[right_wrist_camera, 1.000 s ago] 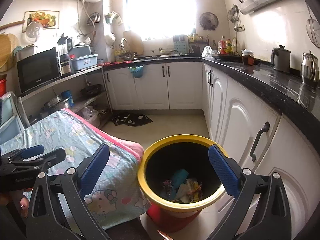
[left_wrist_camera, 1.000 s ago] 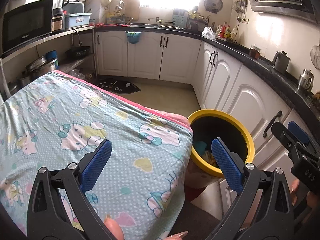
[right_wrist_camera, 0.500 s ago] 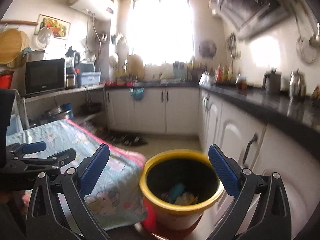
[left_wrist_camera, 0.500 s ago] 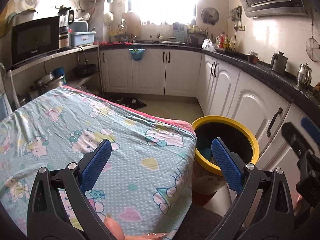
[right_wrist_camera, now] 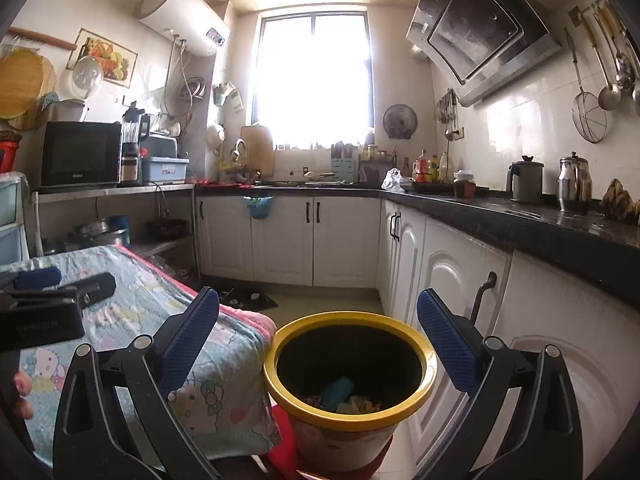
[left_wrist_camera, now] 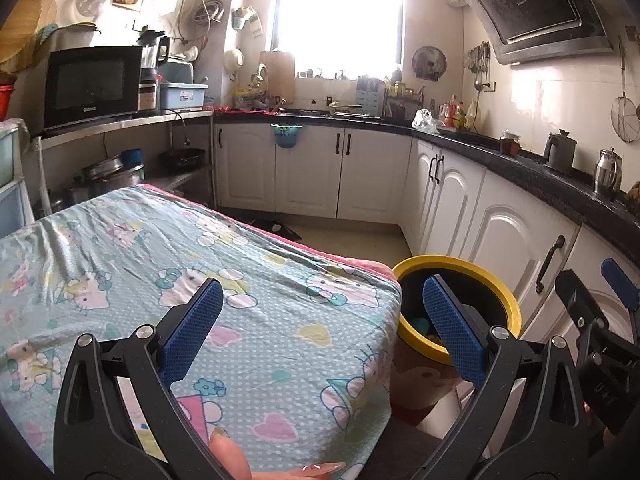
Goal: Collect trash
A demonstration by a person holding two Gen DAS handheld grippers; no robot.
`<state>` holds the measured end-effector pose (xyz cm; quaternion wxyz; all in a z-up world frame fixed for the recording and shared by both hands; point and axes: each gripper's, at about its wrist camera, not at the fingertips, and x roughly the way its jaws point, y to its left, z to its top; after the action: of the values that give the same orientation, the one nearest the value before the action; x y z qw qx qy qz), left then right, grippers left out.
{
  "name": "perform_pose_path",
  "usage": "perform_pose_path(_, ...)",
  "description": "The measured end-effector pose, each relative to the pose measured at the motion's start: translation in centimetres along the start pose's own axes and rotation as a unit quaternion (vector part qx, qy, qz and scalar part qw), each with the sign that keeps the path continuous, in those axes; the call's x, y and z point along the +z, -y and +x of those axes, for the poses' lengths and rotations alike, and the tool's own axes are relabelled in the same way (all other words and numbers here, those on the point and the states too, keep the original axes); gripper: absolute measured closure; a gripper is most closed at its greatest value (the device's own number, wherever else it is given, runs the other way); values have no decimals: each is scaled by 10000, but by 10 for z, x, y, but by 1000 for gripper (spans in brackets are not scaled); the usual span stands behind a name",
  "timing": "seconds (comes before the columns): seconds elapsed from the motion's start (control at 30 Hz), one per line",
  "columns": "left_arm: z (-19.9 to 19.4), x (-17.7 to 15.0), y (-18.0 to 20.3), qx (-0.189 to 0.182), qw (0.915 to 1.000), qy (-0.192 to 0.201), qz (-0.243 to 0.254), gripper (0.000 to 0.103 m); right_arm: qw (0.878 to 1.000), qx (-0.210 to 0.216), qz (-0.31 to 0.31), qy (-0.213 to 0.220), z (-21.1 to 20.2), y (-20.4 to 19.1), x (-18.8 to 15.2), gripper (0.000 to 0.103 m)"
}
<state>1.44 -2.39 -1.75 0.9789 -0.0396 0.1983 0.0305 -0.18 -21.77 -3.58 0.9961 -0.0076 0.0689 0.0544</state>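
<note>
The left gripper (left_wrist_camera: 322, 318) is hovering with its blue pads spread wide and nothing between them, a cloth-covered table (left_wrist_camera: 168, 264) lying beneath and ahead of it, the cartoon-cat print running under the left finger. Just beyond its right finger, the yellow-rimmed trash bin (left_wrist_camera: 498, 286) is standing on the floor, touching the table's corner. The right gripper (right_wrist_camera: 318, 324) is also gaping wide and carrying nothing, and the bin (right_wrist_camera: 412, 398) is sitting directly below and ahead between its two fingers, with the collected trash (right_wrist_camera: 348, 398), a teal piece among mixed wrappers, lying at the bottom. To the left of the right gripper the table edge (right_wrist_camera: 224, 344) is draping down beside the bin, and white cabinets (right_wrist_camera: 452, 288) are running along its right
</note>
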Motion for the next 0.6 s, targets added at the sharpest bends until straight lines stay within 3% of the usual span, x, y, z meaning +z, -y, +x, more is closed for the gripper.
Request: perform_pose_path(0.6, -5, 0, -3, -31, 10000, 60, 39, 11, 10000, 20, 23, -26, -2, -2, -2, 6)
